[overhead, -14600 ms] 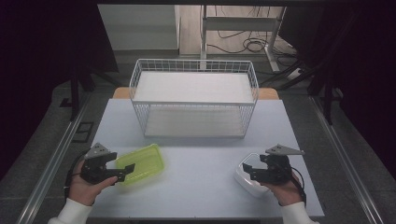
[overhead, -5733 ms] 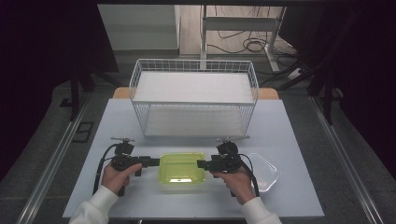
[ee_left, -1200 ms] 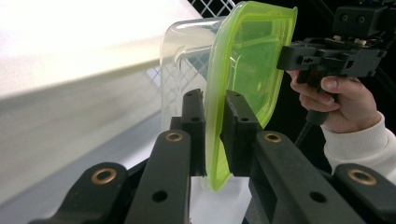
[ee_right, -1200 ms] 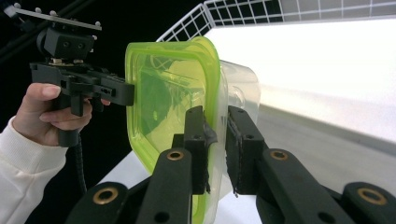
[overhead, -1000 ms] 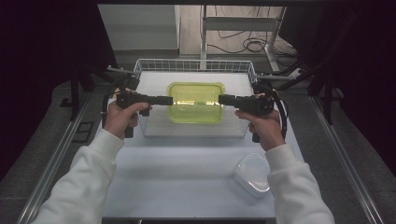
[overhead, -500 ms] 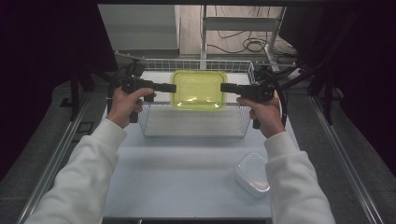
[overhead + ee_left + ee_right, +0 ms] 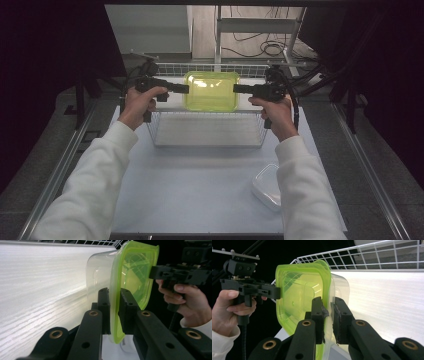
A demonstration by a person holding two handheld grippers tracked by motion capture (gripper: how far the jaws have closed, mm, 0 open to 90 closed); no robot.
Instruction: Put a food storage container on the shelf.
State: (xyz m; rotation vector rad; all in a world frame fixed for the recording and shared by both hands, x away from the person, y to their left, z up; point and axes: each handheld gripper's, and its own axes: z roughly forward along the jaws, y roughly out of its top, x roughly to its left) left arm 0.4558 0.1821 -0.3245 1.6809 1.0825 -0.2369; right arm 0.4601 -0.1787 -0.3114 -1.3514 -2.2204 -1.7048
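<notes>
2 grippers share 1 load right now. I have the left gripper [image 7: 181,89] pinching the 9 o'clock edge of the green-lidded box [image 7: 210,91], and the right gripper [image 7: 241,89] pinching its 3 o'clock edge. In the left gripper view, my jaws squeeze the green rim of the box [image 7: 125,285] from both sides. In the right gripper view, the jaws do the same on the other edge of the box [image 7: 304,297].

I see the box up in the air, over the top shelf of the white wire rack [image 7: 207,131] at 12 o'clock on the desk [image 7: 200,192]. I think this is the carrying step, nearly at the put-down.

Next, I would lower both hands together, keeping the box flat, until its bottom sits on the shelf. Only then should I spread the jaws and pull each gripper out sideways. A second clear box [image 7: 267,186] waits at 5 o'clock on the desk.
</notes>
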